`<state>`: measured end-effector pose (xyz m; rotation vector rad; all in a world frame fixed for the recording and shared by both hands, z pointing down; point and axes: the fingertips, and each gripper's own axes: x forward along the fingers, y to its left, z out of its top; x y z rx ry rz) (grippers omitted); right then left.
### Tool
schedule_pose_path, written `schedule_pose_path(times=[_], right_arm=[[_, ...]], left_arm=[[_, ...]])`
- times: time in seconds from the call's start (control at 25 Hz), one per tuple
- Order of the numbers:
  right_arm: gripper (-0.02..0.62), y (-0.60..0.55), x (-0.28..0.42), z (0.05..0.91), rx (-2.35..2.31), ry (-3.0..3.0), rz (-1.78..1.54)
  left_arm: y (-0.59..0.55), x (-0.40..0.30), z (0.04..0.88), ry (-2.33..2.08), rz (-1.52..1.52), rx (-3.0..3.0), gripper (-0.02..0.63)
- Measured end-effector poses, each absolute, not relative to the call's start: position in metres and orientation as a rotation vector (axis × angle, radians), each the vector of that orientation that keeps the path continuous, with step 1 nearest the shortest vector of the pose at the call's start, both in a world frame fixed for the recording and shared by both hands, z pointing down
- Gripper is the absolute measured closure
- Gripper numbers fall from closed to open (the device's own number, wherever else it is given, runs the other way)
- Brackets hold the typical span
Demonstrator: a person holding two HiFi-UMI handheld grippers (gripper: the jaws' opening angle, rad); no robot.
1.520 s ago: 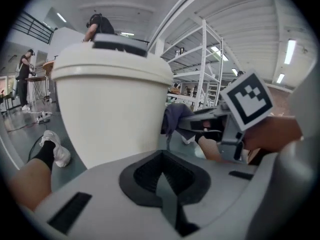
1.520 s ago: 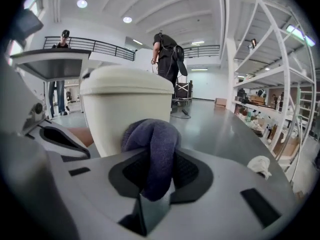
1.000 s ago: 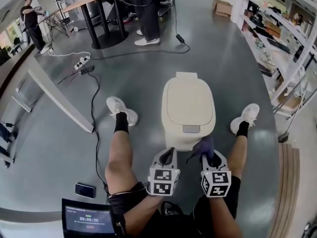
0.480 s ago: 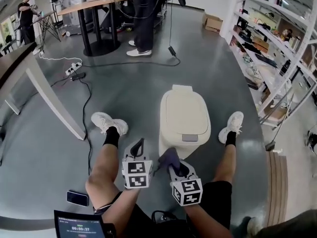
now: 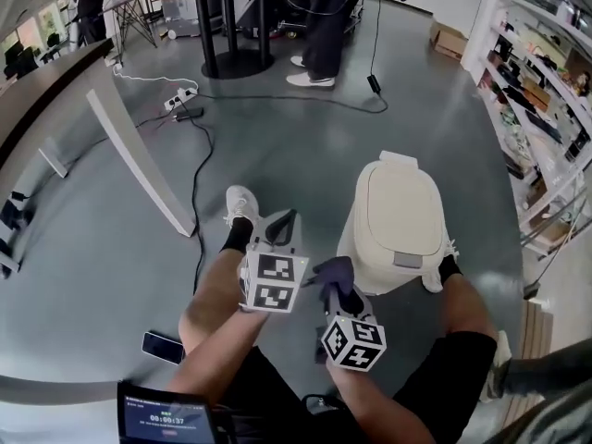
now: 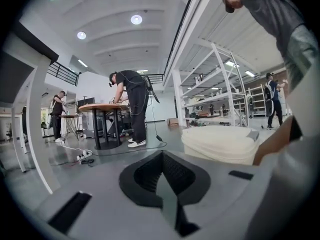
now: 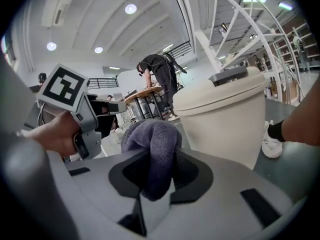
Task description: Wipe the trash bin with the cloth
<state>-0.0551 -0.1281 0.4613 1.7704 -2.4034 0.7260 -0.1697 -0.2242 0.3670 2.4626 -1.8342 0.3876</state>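
The cream trash bin [image 5: 398,218] with its lid down stands on the grey floor between the person's feet; it also shows as the bin [image 7: 227,114] and, at the right of the left gripper view, the bin [image 6: 220,143]. My right gripper [image 5: 339,283] is shut on a purple cloth [image 5: 335,270], just left of the bin's front and apart from it. The bunched cloth [image 7: 151,141] sticks up out of the right gripper [image 7: 155,171]. My left gripper [image 5: 282,222] is beside it on the left, over the person's left knee. The left gripper [image 6: 161,173] is shut and empty.
A phone [image 5: 163,347] lies on the floor at the left, a timer screen [image 5: 166,419] below it. A black cable [image 5: 196,202] runs to a power strip [image 5: 180,95]. A slanted white beam [image 5: 139,151], a round-foot table [image 5: 231,26] with a standing person [image 5: 328,26], and shelves [image 5: 546,91] surround the spot.
The cloth was at the bin's lower front a second ago; both grippers have since drawn back and left of the bin. The head view has swung, so the bin now sits further right.
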Motion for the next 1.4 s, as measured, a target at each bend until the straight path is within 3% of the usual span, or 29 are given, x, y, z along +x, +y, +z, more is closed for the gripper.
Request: schedule_pose_path(times=[0.32,0.92,1.4], right_arm=[[0.506,-0.151,-0.062,0.457,1.857,-2.403,0.737],[0.506,-0.187,-0.055,0.473,1.958,-2.339,0.904],[0.506,-0.197,-0.045,0.51,2.014,-2.276,0.954]], left_arm=[[-0.245,-0.169,0.408,-1.734,0.4,2.411,0.609],[-0.282,-0.175,0.402,-1.641,0.336,2.41,0.609],[-0.261,-0.175,0.48,-1.523,0.456,2.356,0.609]])
